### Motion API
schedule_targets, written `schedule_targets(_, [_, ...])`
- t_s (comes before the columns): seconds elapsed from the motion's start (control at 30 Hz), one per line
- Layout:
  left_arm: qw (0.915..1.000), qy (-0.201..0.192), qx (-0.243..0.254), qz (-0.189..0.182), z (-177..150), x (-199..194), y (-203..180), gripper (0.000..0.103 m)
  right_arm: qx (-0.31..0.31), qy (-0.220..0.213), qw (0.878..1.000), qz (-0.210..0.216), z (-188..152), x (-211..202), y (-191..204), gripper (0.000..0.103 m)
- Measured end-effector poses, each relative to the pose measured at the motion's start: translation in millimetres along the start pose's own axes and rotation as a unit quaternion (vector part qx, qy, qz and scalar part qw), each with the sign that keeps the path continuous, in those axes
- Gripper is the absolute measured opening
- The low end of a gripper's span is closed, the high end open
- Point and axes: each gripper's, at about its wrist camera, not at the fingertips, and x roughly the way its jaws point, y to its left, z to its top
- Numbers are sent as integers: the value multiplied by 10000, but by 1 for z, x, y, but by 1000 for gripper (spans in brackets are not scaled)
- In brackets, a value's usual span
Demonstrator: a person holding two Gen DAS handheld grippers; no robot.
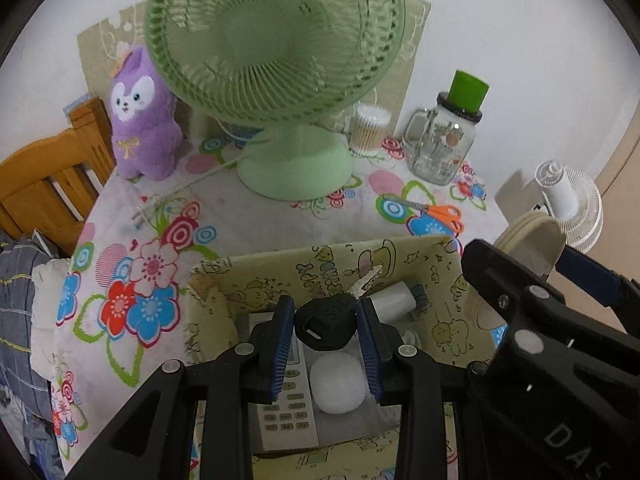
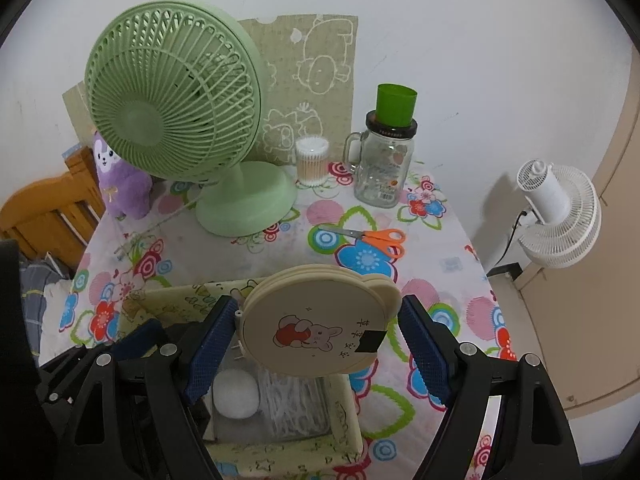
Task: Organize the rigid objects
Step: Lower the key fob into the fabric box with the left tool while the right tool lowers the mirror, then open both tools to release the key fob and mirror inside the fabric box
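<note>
1. Two claws poised over one patterned storage box (image 1: 404, 256) at the near edge of the worktop (image 1: 248, 216).
2. Left claw (image 1: 325, 322) clenched on a black-headed key (image 1: 326, 326), pads pressing both sides of the head, metal blade (image 1: 365, 280) pointing away above the box interior.
3. Right claw (image 2: 316, 344) gripping a cream round case (image 2: 316, 328) printed with a rabbit, held by its edges above the box's far right corner; in the left wrist view, right claw (image 1: 532, 276) seen side-on just right of the box.
4. Inside the box: a white remote control (image 1: 290, 404), a white ball (image 1: 338, 382), a white roll (image 1: 394, 300) and a clear packet of white sticks (image 2: 288, 404), all below the held items.
5. Beyond the box, orange-handled scissors (image 2: 368, 238) flat on the floral cloth.
6. Farther back, a green desk fan (image 2: 176, 92) upright mid-worktop, cord trailing left.
7. Left of the fan, a purple plush toy (image 1: 140, 120); right of it, a tub of cotton swabs (image 2: 312, 160), then a glass mug-jar (image 2: 380, 168) topped with a green cup (image 2: 395, 104).
8. Against the wall, a printed cardboard sheet (image 2: 316, 80); off the worktop to the right, a white fan (image 2: 560, 216); to the left, a wooden bed frame (image 1: 52, 184).
</note>
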Motion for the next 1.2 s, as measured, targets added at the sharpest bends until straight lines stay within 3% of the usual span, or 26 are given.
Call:
schedule_targets(0.3, [9996,275,-73,39,4,25,2,33,-49,57,10000,19,4,17,0,83])
schedule_targets(0.47, [9995,299,-49,-61,3,25,4,49,-102,87,9999,88,5,20,3,83])
schedule_targets(0.53, [9994,339,-80,-61,4,22,6,64,-145,99,9998,130,5,21,6,83])
schedule_targets(0.6, [9993,363,-83,-64,4,18,9,68,-170,116,9996,184,5,22,9,83])
schedule_targets(0.93, [9989,459,-6,124,0,1,21,80,-279,329,9983,399,1,30,27,83])
schedule_targets(1.2, [9982,496,163,290,-7,1,19,82,-248,741,9962,387,-10,44,32,84])
